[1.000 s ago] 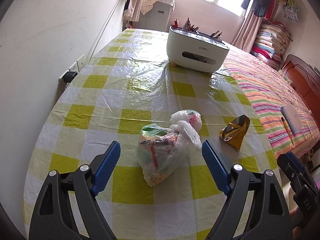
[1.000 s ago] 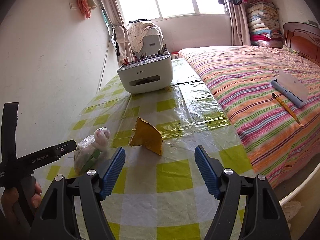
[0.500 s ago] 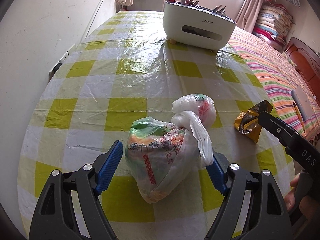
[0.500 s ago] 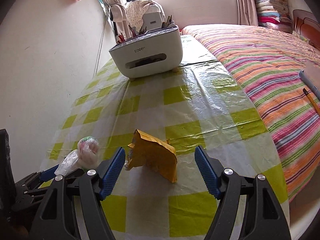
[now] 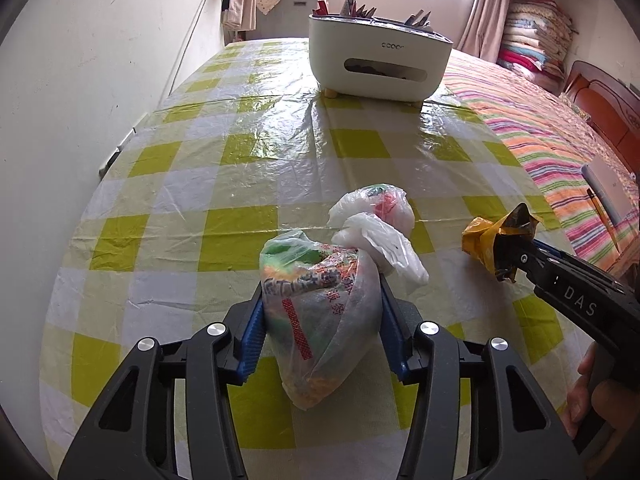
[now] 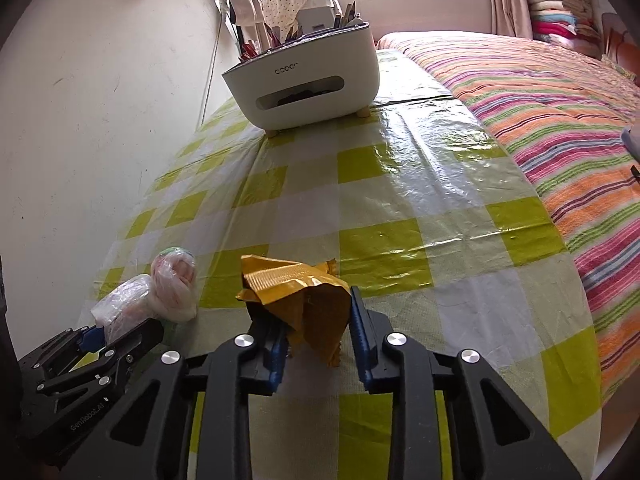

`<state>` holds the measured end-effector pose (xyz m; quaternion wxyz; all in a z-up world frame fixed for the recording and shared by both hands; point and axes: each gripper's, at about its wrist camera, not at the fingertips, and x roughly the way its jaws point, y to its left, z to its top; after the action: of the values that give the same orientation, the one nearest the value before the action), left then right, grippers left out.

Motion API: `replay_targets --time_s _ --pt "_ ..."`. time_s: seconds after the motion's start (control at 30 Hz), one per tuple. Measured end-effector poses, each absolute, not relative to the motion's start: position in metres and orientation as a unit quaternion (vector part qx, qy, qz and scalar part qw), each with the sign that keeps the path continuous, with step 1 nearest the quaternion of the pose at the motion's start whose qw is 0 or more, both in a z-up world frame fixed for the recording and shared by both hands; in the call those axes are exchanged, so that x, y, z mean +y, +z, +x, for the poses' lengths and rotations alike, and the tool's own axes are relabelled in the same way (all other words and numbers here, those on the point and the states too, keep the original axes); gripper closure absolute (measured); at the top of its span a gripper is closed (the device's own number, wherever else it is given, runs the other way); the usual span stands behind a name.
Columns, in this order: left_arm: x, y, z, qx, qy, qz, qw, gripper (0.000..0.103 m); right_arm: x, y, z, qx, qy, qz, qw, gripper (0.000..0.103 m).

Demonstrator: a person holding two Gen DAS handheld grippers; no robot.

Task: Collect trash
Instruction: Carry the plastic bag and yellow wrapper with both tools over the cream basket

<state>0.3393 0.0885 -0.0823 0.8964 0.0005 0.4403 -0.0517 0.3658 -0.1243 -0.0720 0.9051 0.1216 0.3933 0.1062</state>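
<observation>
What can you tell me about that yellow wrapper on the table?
The yellow wrapper is a crumpled foil-like packet, mustard yellow outside with a dark lining showing at its torn end. It stands tented on the checked tablecloth, right of the plastic bags. The right gripper is closing its jaws on it, and the blue pads already press its sides, creasing it. It has not left the table.
</observation>
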Motion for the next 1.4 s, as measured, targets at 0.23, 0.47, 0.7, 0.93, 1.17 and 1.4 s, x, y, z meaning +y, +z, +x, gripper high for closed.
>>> replay_targets --time_s 0.23,0.47,0.7,0.93,1.17,1.4 --pt "0.07 -0.079 0.322 0.434 -0.07 0.019 0.898 0.056 -0.136 -0.048 0.33 0.353 0.095 0.119 0.923 0.078" --pt "0.059 -0.069 0.3 0.424 -0.089 0.026 0.901 0.056 -0.156 -0.033 0.296 0.327 0.074 0.127 0.933 0.078" --pt "0.049 -0.061 0.28 0.413 -0.11 0.026 0.904 0.056 -0.173 -0.029 0.262 0.311 0.059 0.139 0.938 0.078" --pt "0.032 -0.054 0.263 0.406 -0.133 0.029 0.904 0.056 -0.193 -0.033 0.227 0.301 0.042 0.148 0.941 0.078" --pt "0.011 -0.054 0.245 0.399 -0.158 0.04 0.902 0.056 -0.218 -0.042 0.194 0.29 0.017 0.173 0.941 0.078" --pt "-0.011 -0.053 0.229 0.388 -0.179 0.054 0.903 0.056 -0.248 -0.043 0.161 0.263 -0.014 0.21 0.942 0.078"
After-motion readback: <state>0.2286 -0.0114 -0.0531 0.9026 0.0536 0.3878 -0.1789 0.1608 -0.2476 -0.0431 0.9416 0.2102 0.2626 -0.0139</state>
